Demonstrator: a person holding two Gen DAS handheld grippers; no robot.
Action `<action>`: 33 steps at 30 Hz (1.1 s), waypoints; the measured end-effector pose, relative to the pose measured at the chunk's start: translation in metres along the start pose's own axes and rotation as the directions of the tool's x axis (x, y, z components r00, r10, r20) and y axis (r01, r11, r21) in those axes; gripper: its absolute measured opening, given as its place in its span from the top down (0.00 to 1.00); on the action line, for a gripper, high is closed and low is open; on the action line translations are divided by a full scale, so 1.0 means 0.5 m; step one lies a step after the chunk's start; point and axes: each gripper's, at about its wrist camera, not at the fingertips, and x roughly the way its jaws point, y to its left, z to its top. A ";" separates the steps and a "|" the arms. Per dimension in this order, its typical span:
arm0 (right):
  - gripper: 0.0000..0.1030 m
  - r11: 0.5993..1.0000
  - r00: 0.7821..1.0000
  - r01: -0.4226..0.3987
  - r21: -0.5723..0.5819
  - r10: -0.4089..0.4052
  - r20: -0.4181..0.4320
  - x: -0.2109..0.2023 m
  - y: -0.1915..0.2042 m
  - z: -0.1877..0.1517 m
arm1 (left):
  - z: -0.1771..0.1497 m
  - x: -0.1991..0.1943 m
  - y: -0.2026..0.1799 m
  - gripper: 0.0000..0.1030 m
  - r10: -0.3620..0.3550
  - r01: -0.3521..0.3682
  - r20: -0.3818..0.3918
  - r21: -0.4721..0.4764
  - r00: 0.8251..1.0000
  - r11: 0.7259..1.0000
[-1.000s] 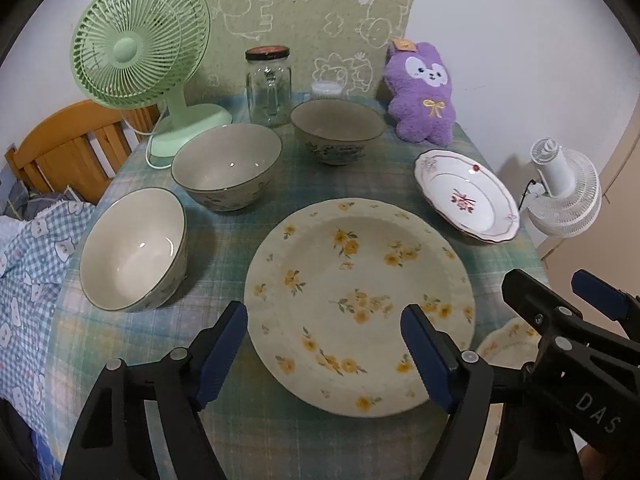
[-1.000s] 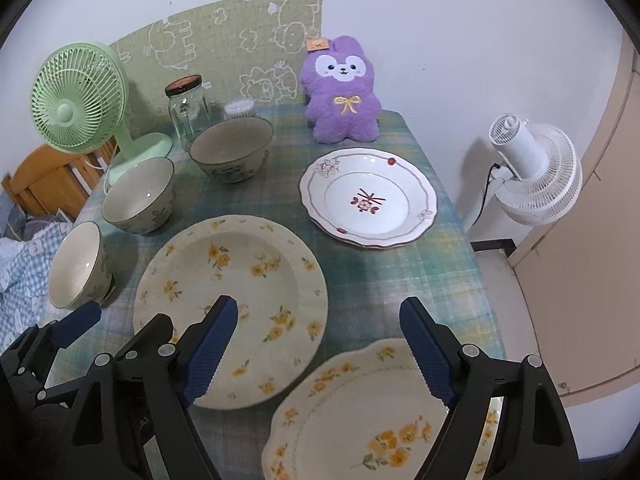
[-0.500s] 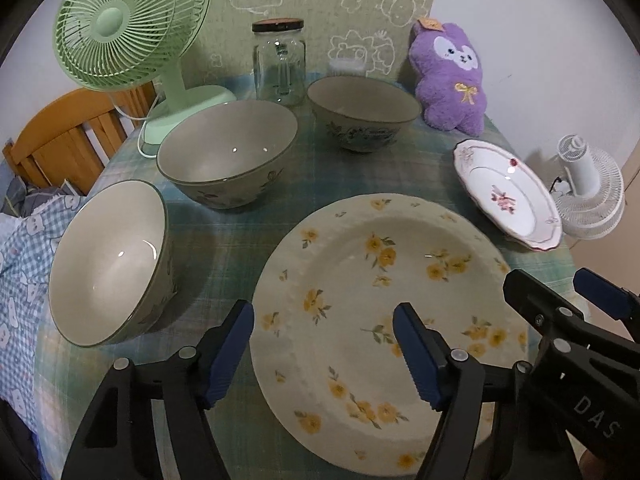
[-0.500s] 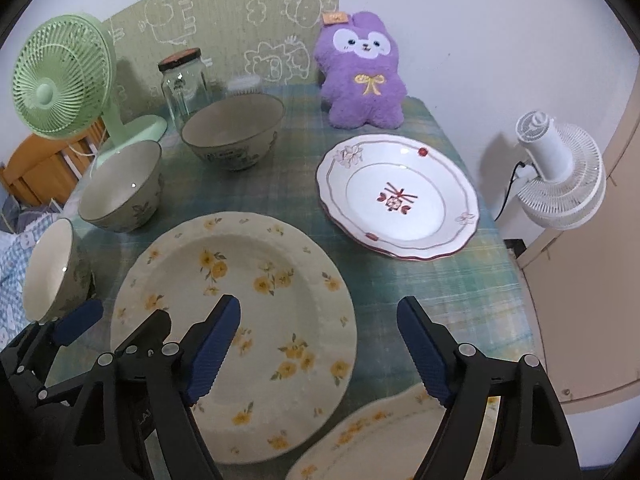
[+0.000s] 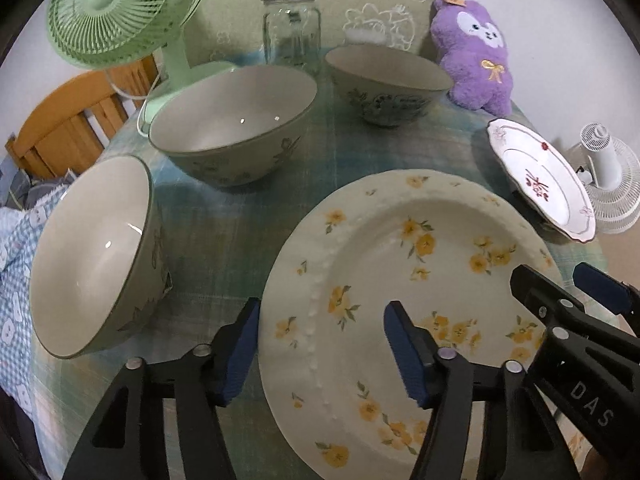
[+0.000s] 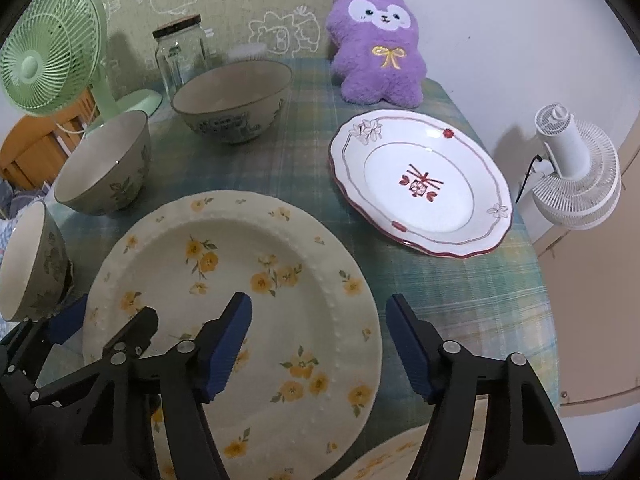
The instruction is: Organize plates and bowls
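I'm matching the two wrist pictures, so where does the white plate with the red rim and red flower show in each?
Left wrist: white red-rimmed plate at the right edge, seen obliquely.
Right wrist: white red-rimmed plate right of centre, seen fully.
Shared landmark: the purple plush rabbit stands just behind it.

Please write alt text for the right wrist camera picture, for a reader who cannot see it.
The right gripper, jaws apart and just closing, hangs over the right rim of a cream plate with yellow flowers on a checked tablecloth; the left gripper shows at lower left. Behind are three bowls, a white plate with red trim, a purple plush toy, a glass jar and a green fan.
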 end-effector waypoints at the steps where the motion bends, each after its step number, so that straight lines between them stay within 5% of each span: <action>1: 0.31 1.000 1.000 0.002 -0.002 -0.002 -0.008 0.006 0.001 -0.001 | 0.001 0.001 0.004 0.44 -0.003 0.003 -0.001 -0.012 1.000 1.000; 7: 0.38 1.000 0.999 0.002 0.019 -0.001 -0.048 0.032 -0.011 -0.007 | 0.004 0.001 0.019 0.58 0.006 -0.007 -0.006 -0.061 1.000 0.998; 25: 0.45 1.000 0.995 -0.031 -0.005 0.030 -0.096 0.053 -0.019 0.004 | -0.005 0.006 -0.005 0.50 0.055 -0.056 0.020 0.055 0.998 0.997; 33: 0.46 0.999 0.992 -0.037 -0.033 0.033 -0.120 0.050 -0.014 0.010 | 0.004 0.007 0.011 0.55 0.007 -0.006 -0.029 0.035 1.000 0.999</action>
